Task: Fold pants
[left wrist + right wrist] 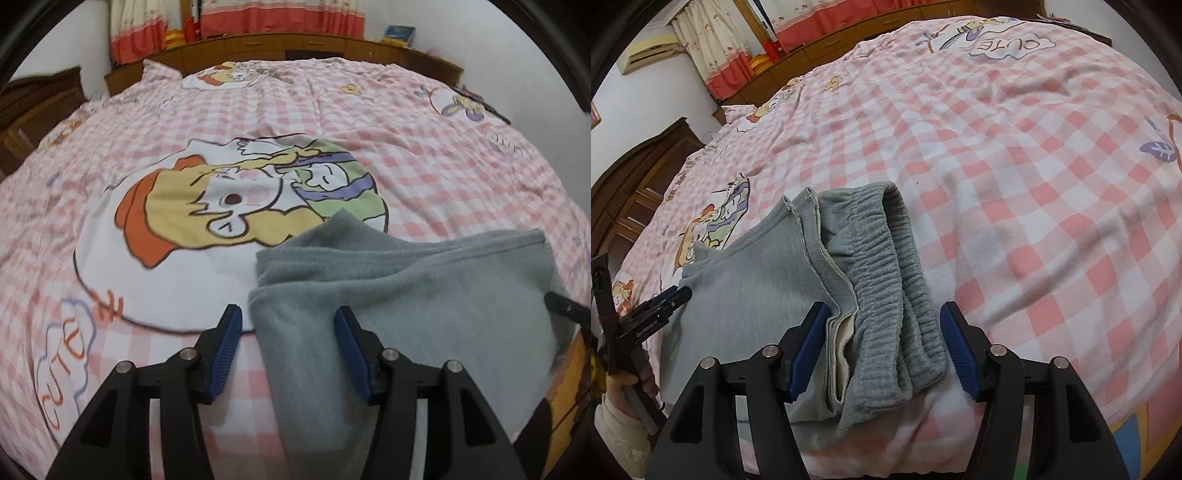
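Observation:
Grey fleece pants (388, 295) lie folded in a thick stack near the front edge of the bed. In the right wrist view the pants (768, 280) show their ribbed waistband (886, 258) and hem edges on top. My left gripper (288, 325) is open, its blue pads either side of the stack's left folded edge. My right gripper (884, 325) is open, its pads straddling the waistband end without clamping it. The left gripper also shows in the right wrist view (670, 297), and a tip of the right gripper in the left wrist view (565, 306).
The bed is covered with a pink-and-white checked quilt (406, 155) with a large cartoon print (229, 206). A wooden headboard cabinet (295, 46) and curtains stand behind. A dark wooden wardrobe (635, 184) is at the left.

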Tool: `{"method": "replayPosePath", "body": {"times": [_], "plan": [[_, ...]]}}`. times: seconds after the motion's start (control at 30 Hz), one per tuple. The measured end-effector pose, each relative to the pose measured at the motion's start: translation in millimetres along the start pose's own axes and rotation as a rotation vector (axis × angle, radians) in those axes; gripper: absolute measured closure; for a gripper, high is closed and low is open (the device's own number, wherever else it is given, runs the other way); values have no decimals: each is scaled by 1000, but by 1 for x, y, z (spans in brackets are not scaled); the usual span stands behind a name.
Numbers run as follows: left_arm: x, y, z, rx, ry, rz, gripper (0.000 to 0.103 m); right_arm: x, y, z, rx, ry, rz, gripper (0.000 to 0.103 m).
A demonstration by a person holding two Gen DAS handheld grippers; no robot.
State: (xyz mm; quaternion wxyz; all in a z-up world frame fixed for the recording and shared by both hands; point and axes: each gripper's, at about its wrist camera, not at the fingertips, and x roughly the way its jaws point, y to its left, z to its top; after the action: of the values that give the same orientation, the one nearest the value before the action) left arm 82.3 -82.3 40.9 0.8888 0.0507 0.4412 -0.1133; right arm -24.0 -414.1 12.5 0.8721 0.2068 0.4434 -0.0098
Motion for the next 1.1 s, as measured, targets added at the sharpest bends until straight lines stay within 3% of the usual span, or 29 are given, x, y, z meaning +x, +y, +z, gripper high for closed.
{"method": "replayPosePath", "body": {"times": [0.23,0.63,0.67,0.73,0.8,0.97,1.1], "plan": [[-26,10,-9,-92,-8,-50,47,-22,-10,-9,99,-11,20,40],[-32,-11,-28,-68,16,-87,47,-13,-12,-22,187,-44,59,40],[-32,-11,-31,-64,20,-85,47,-11,-11,-23,187,-50,56,42],[-31,-11,-37,-59,31,-91,47,-13,-10,-23,204,-60,45,66],[-34,-7,-41,-67,31,-100,47,-19,-6,-22,211,-80,52,79],[-47,6,-44,-82,9,-101,47,-40,20,-15,115,-150,11,83],[-57,23,-44,-128,-11,-100,47,-56,56,-7,-45,-196,-50,83]]}}
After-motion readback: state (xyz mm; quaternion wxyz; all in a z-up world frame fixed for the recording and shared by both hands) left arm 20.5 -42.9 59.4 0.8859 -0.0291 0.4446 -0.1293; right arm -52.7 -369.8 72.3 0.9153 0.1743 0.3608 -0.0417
